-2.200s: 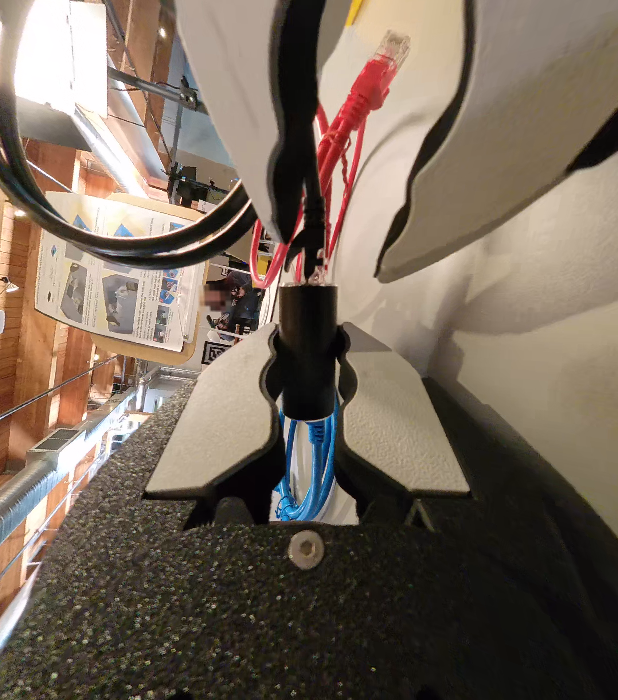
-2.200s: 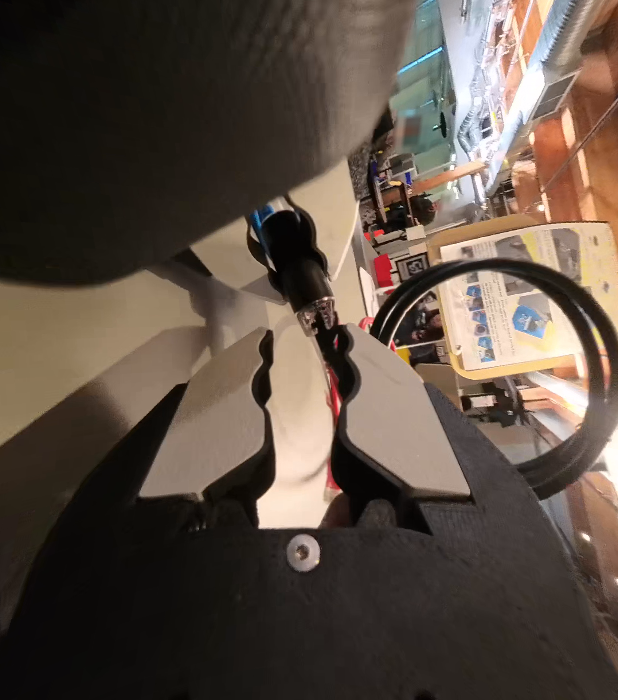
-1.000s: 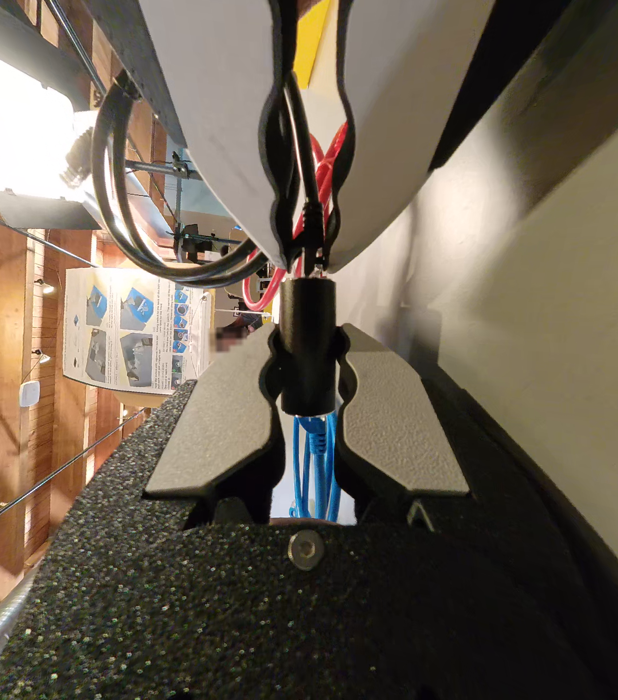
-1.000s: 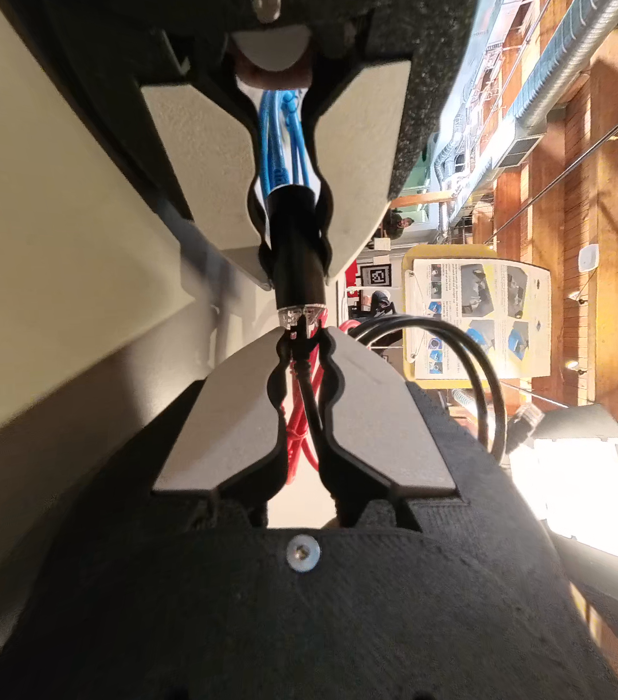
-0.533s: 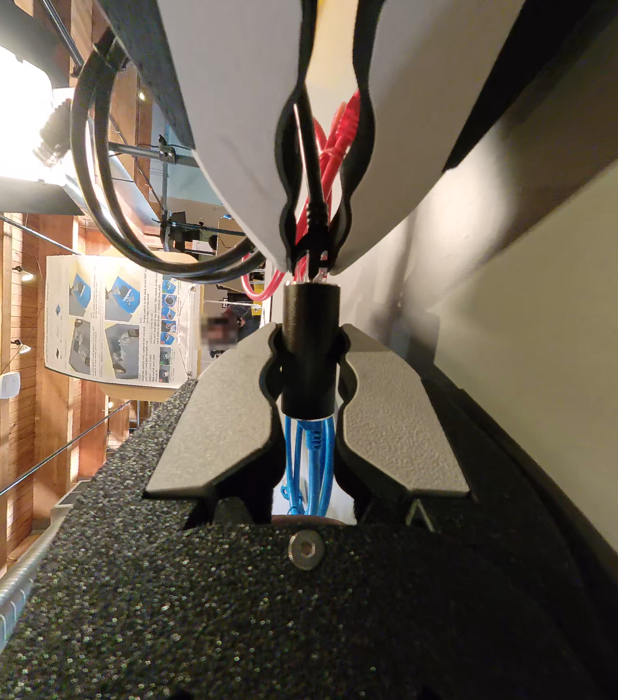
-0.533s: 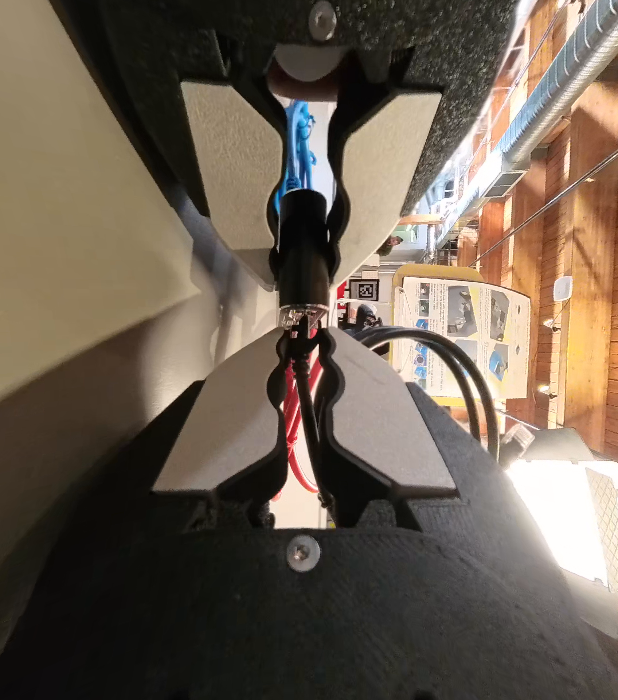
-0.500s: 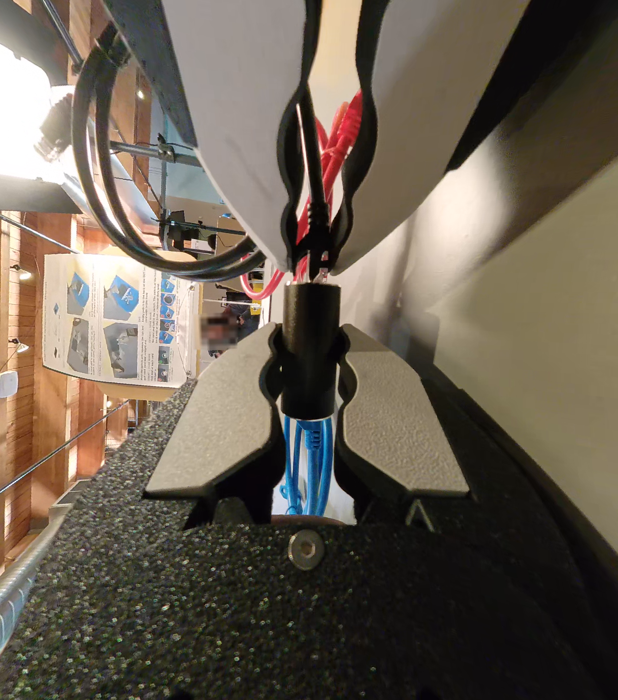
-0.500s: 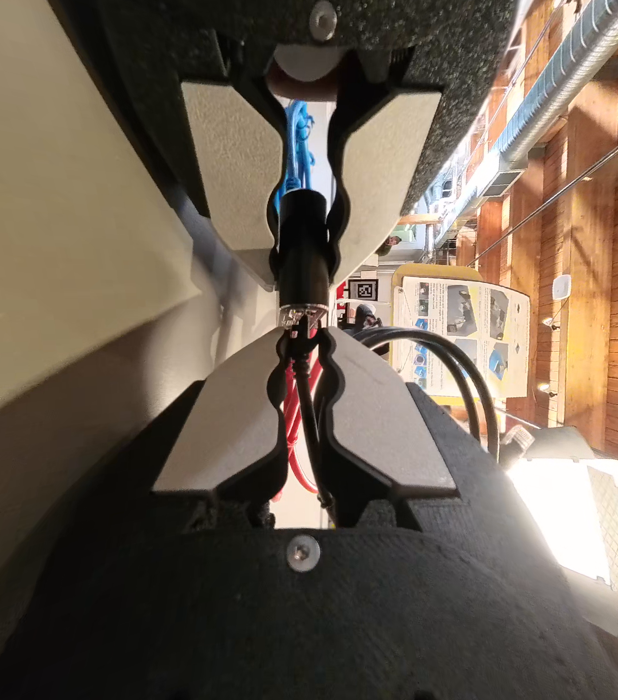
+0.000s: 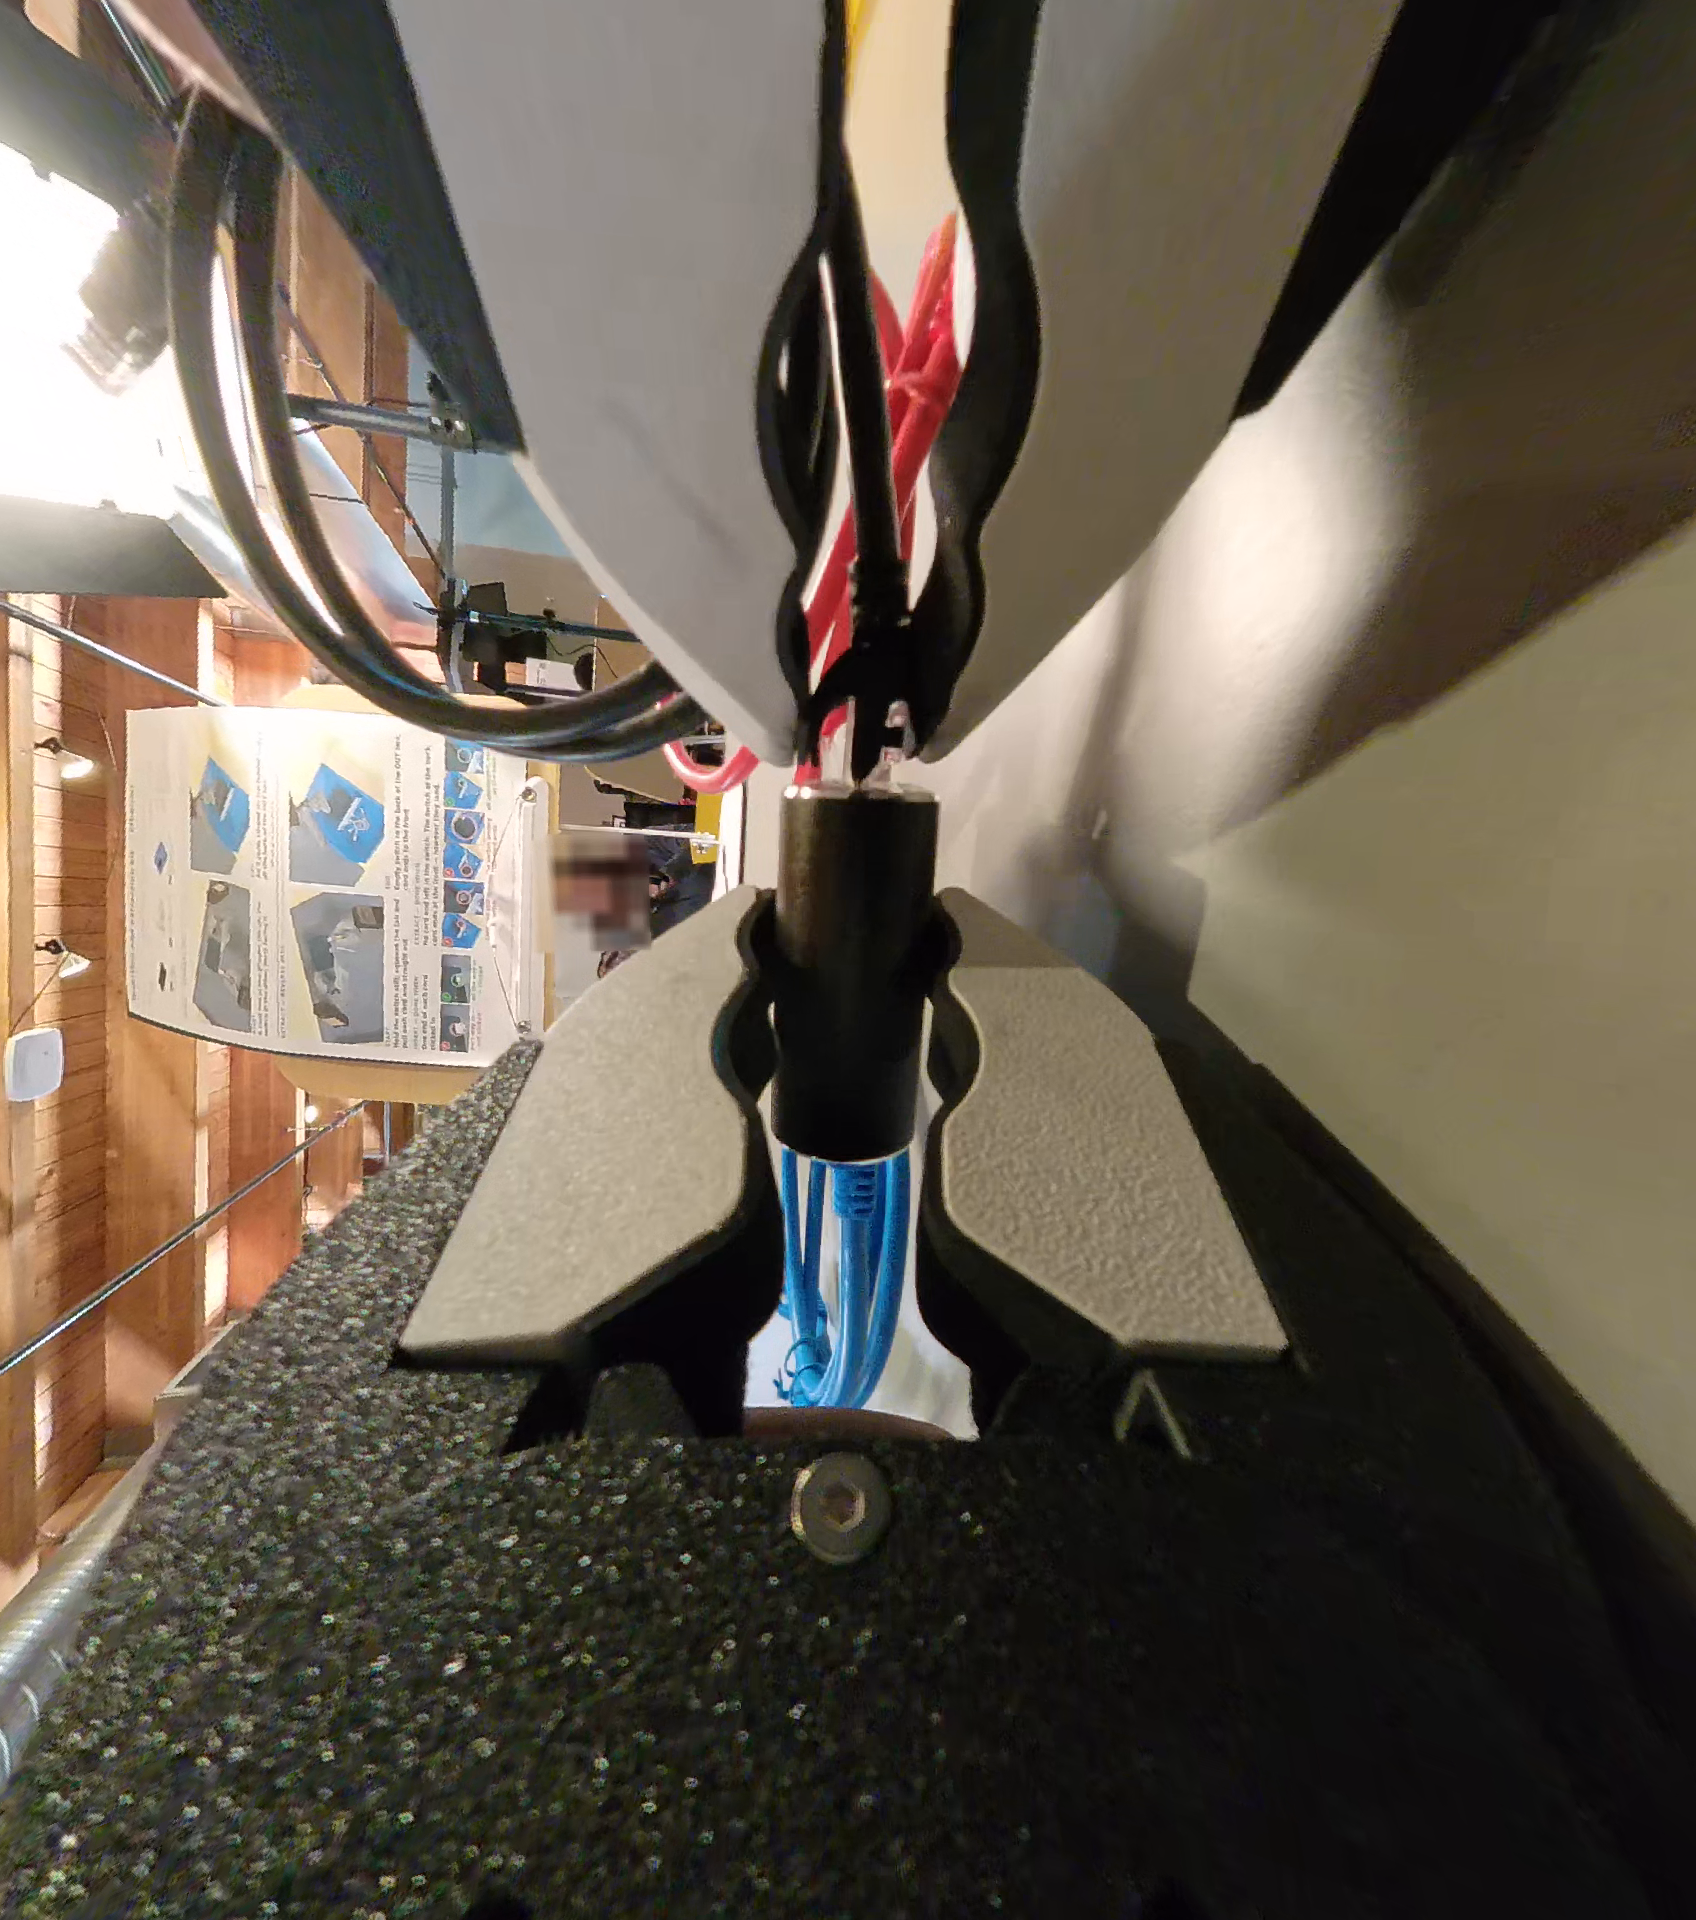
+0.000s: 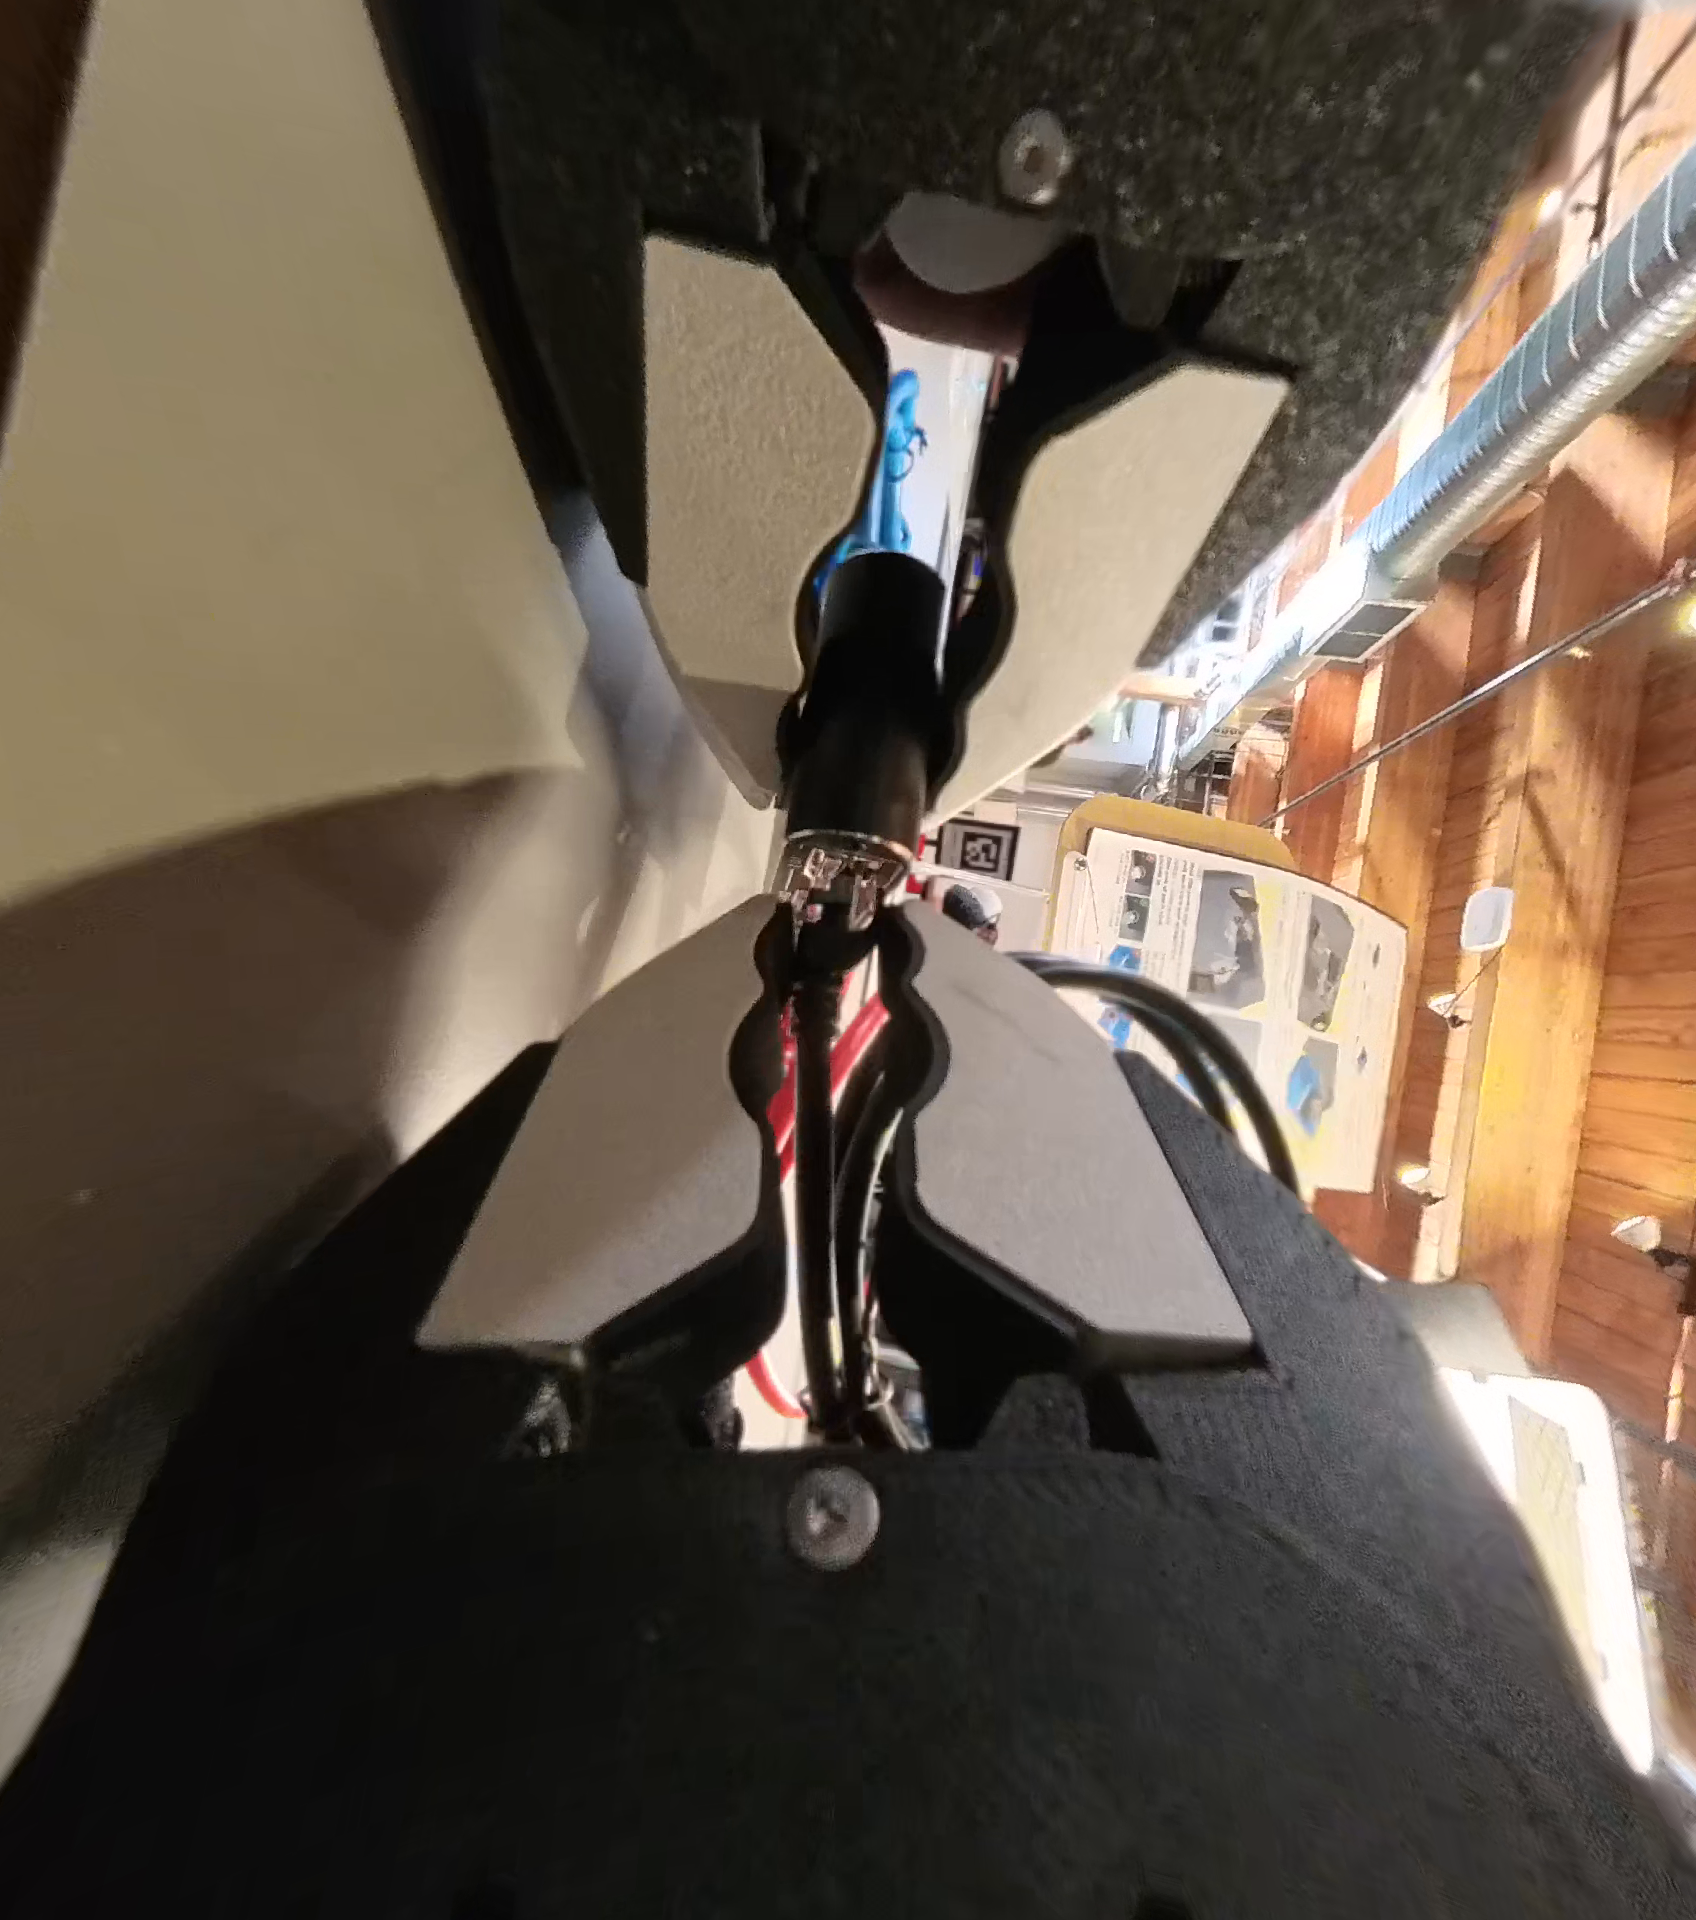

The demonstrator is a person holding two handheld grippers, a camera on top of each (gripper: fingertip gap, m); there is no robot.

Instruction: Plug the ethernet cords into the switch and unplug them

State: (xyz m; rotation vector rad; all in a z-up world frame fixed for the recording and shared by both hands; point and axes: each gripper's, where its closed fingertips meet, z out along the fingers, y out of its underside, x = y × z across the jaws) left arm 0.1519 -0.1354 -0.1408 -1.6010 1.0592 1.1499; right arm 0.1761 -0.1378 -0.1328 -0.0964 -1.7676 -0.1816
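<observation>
In the left wrist view my left gripper (image 9: pixel 849 914) is shut on a short black cylindrical coupler (image 9: pixel 849 997), the switch piece. Blue ethernet cords (image 9: pixel 844 1247) hang behind its fingers. My right gripper (image 9: pixel 865 727) faces it from above, shut on a black ethernet cord (image 9: pixel 870 468). In the right wrist view my right gripper (image 10: pixel 833 920) holds that black cord (image 10: pixel 816 1143). The cord's clear plug (image 10: pixel 839 873) sits at the mouth of the coupler (image 10: pixel 870 686), held by the left gripper (image 10: pixel 854 790). Red cords (image 9: pixel 917 312) lie behind.
A white table surface (image 9: pixel 1550 935) runs close along one side of both grippers. A loop of black cable (image 9: pixel 231 468) hangs off the right gripper. Far off are a poster board (image 9: pixel 304 883), a wooden wall, a metal duct (image 10: pixel 1550 312), a bright lamp and a person.
The right gripper has closed on the black cord and lined up tip to tip with the left gripper. The clear plug now meets the coupler's mouth. Over the last half second both tilted slightly.
</observation>
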